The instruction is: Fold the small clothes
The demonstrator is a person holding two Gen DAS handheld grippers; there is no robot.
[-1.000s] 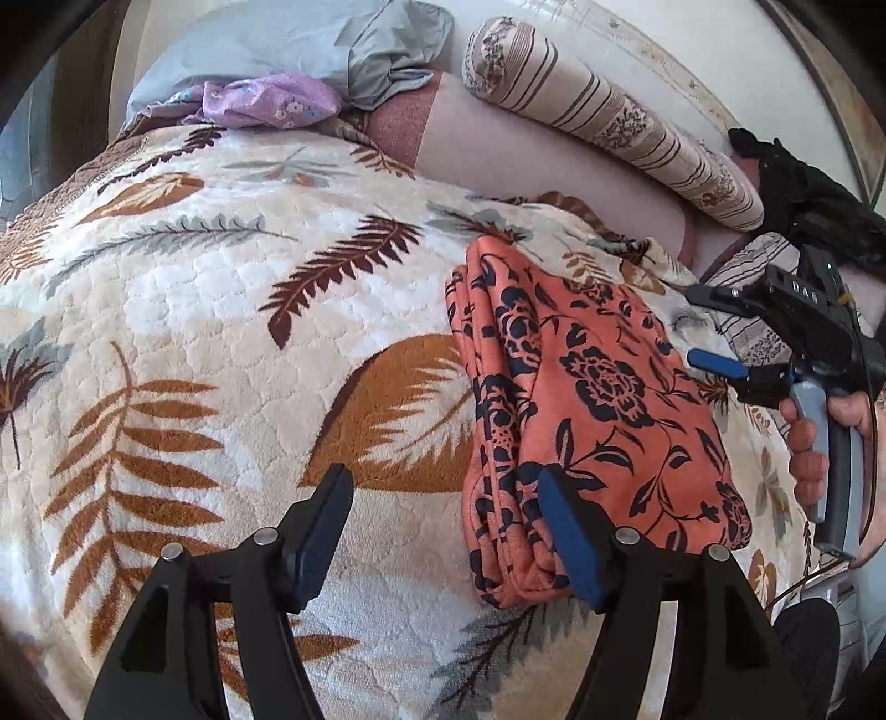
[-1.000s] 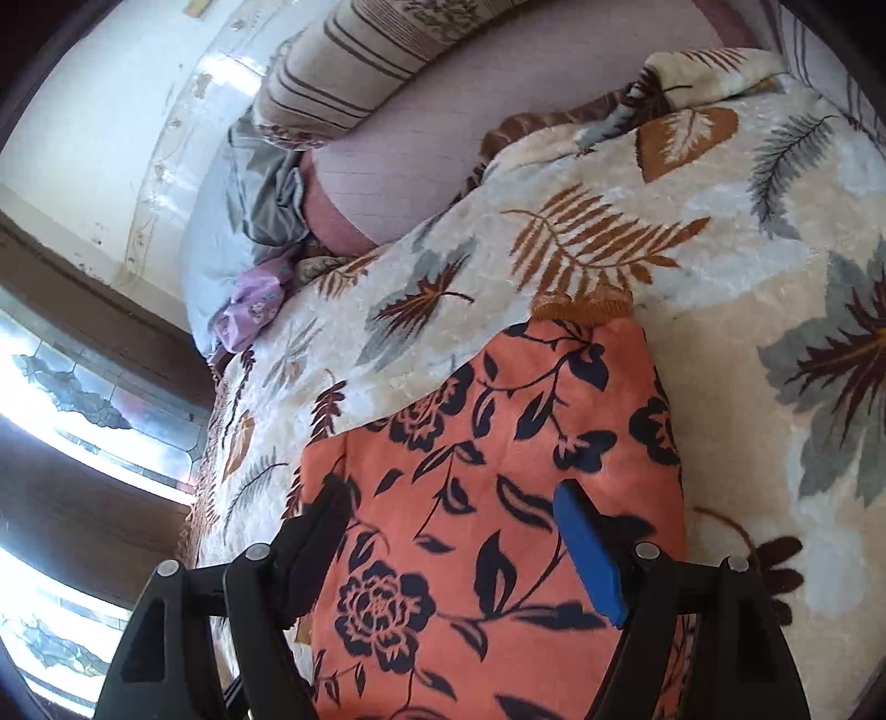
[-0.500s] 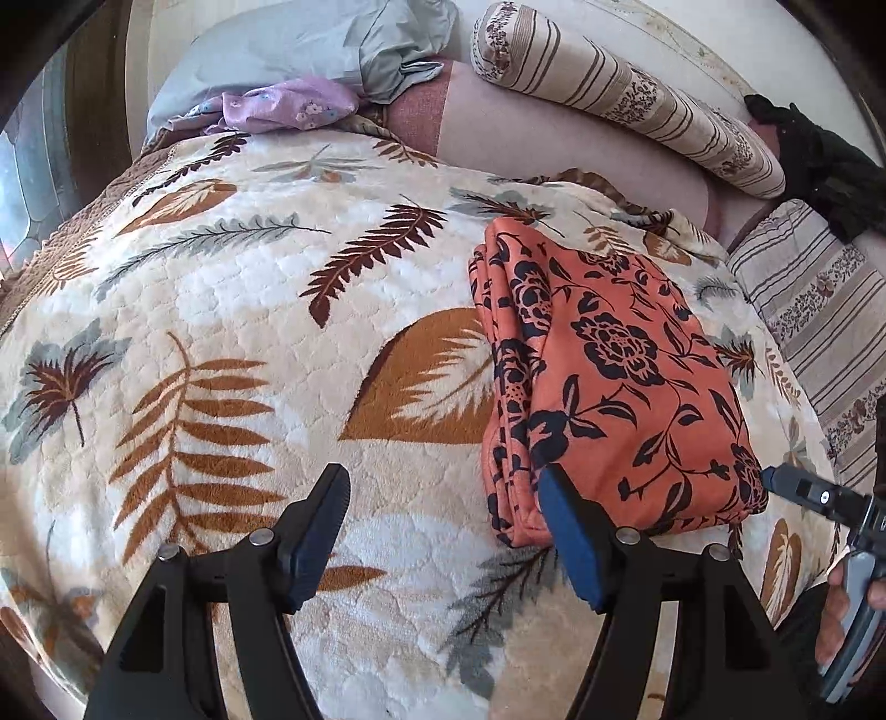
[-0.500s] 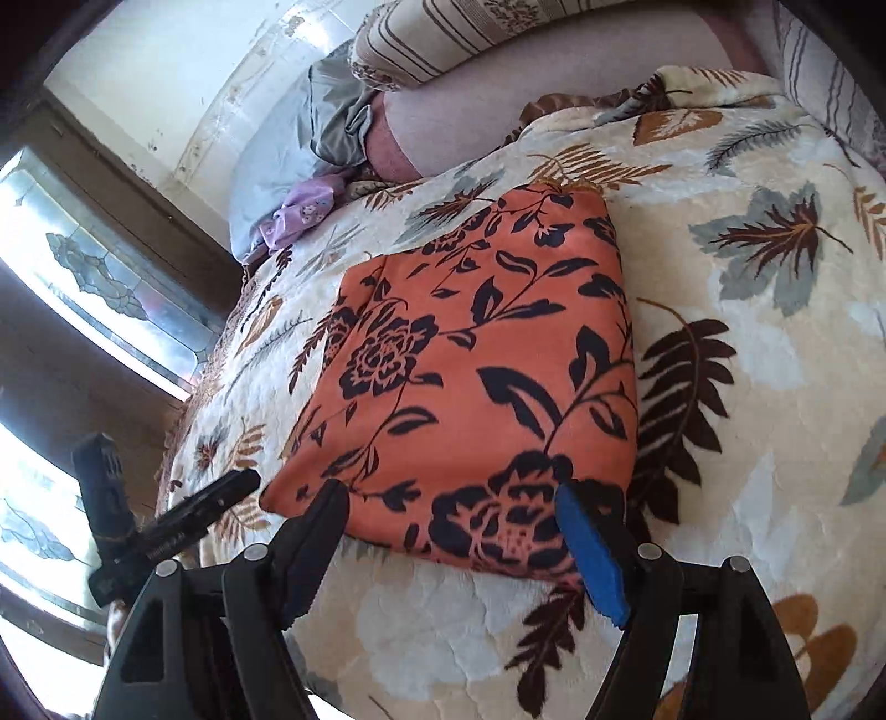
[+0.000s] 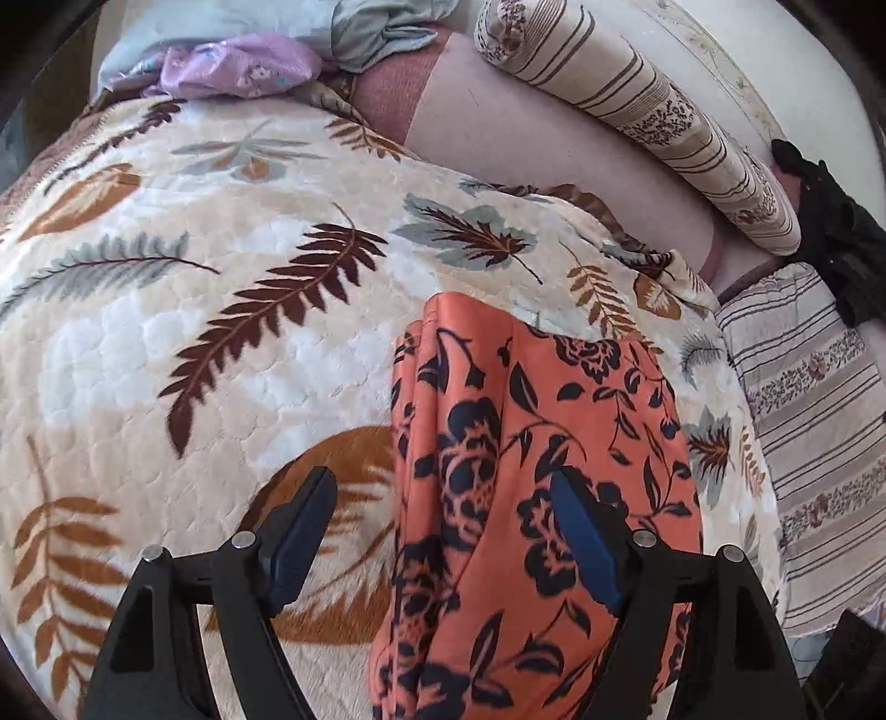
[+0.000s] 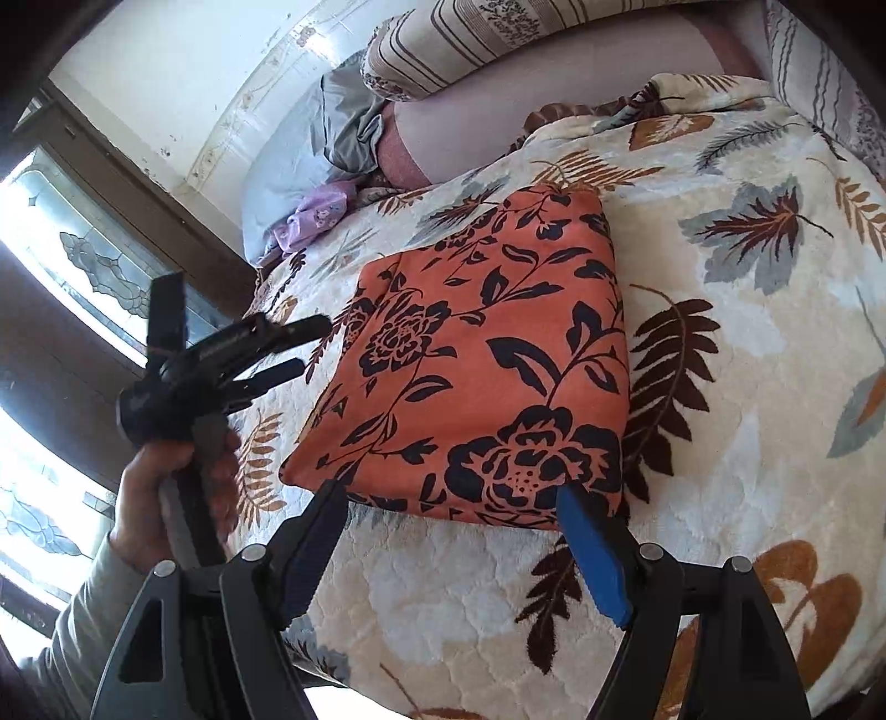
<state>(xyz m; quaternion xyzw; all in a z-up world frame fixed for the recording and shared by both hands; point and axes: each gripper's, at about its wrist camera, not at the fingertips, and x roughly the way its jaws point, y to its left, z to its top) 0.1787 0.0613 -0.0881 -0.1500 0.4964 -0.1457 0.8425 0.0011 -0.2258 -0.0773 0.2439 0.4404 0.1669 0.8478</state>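
One folded orange floral garment (image 6: 476,360) lies flat on the leaf-print blanket (image 6: 747,387), which serves as the landmark; the garment sits near the blanket's middle, well short of its far edge. The fold looks finished, its stacked layers showing along one side. A risk, judged from here: the left gripper (image 5: 443,531), its jaws opening and empty, hangs over that layered side with one finger above the cloth, so a low pass could snag the loose edges and pull the stack apart. The right gripper (image 6: 451,545) hangs spread and empty just short of the garment's near edge; a push there could rumple the bottom layer. Beyond the blanket's far edge lie one striped bolster (image 5: 653,111), one lilac cloth (image 5: 238,66) and one grey pillow (image 5: 221,22). Count: one garment, two grippers, one blanket, one visible hand (image 6: 160,487).
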